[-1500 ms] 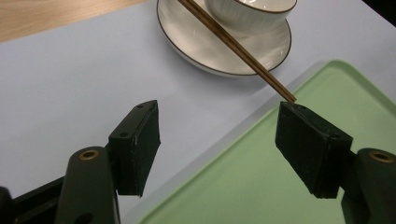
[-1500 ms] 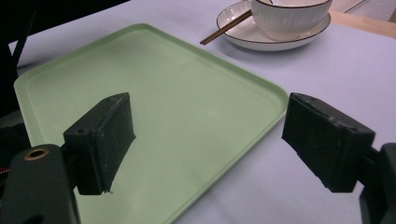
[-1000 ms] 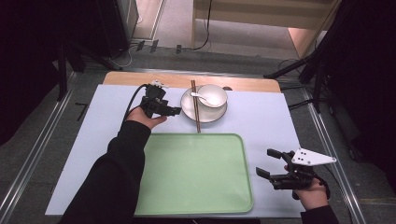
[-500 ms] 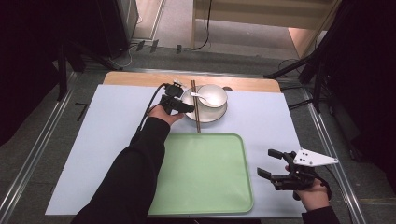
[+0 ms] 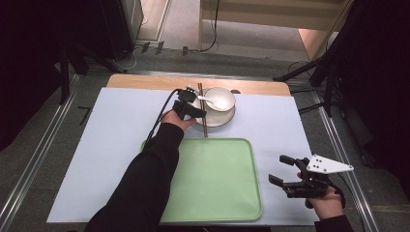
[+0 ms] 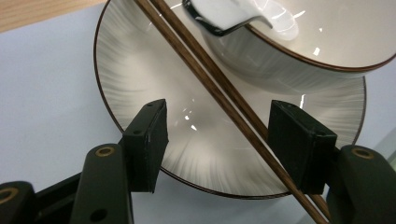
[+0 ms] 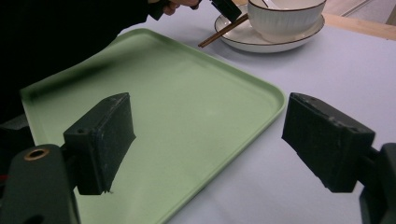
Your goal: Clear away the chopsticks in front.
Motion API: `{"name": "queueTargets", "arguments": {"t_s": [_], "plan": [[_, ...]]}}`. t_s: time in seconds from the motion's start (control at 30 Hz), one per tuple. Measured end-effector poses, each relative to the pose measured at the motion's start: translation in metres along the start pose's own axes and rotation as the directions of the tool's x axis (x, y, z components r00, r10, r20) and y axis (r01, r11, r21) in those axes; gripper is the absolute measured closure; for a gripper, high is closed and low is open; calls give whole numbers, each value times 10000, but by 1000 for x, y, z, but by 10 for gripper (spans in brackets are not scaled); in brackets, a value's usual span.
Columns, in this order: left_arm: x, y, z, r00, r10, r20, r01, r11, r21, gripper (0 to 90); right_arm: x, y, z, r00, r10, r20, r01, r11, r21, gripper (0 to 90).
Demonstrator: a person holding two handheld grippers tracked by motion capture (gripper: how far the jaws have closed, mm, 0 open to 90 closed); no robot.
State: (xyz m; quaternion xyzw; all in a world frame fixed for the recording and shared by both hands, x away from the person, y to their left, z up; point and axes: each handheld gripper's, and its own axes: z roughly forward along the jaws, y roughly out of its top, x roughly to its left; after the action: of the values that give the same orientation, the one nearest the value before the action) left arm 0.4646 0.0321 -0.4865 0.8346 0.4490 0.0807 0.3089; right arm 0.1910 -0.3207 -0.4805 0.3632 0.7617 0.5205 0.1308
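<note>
Glossy ceramic plate (image 6: 154, 70) and bowl (image 6: 299, 42), smooth brown wooden chopsticks (image 6: 219, 88), matt green plastic tray (image 5: 217, 179).

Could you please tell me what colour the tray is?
The tray is pale green, clearest in the high view.

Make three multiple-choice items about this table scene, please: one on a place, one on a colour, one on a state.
1. Where do the two brown wooden chopsticks lie?
A. across the white round plate
B. on the tray
C. inside the bowl

2. What colour is the flat rectangular plastic tray?
A. blue
B. light green
C. red

3. How do the jaws of the left gripper stand?
A. clamped on the spoon
B. fully shut and empty
C. apart, with the chopsticks between them

Answers: 1 A, they cross the plate beside the white ribbed bowl; 2 B, pale green in the high view; 3 C, both jaws are clear of the wood.
</note>
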Motion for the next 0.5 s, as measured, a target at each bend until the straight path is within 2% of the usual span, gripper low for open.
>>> {"name": "queueTargets", "arguments": {"t_s": [0.17, 0.27, 0.33, 0.4, 0.43, 0.47, 0.5], "plan": [[1, 0, 2, 9999, -13, -134, 13, 10000, 5, 426, 0, 0, 1, 10000, -21, -5, 21, 10000, -10, 172], [0, 0, 3, 9996, -117, -241, 115, 9999, -67, 532, 0, 0, 1, 10000, -52, 4, 52, 10000, 6, 172], [0, 0, 5, 9989, -280, -374, 279, 9996, -46, 558, 0, 0, 1, 10000, -63, -15, 63, 10000, -2, 172], [2, 0, 9, 9973, -632, -370, 633, 9980, 14, 611, 0, 0, 1, 10000, -76, -19, 76, 10000, 0, 172], [4, 0, 12, 9947, -944, -414, 946, 9955, 33, 672, 0, 0, 1, 10000, -48, -27, 48, 10000, 15, 172], [4, 0, 12, 9947, -944, -414, 946, 9955, 33, 693, 0, 0, 1, 10000, -48, -27, 48, 10000, 15, 172], [6, -1, 15, 9907, -1290, -436, 1294, 9916, 72, 709, 0, 0, 1, 10000, -50, -48, 50, 10000, 23, 172]]}}
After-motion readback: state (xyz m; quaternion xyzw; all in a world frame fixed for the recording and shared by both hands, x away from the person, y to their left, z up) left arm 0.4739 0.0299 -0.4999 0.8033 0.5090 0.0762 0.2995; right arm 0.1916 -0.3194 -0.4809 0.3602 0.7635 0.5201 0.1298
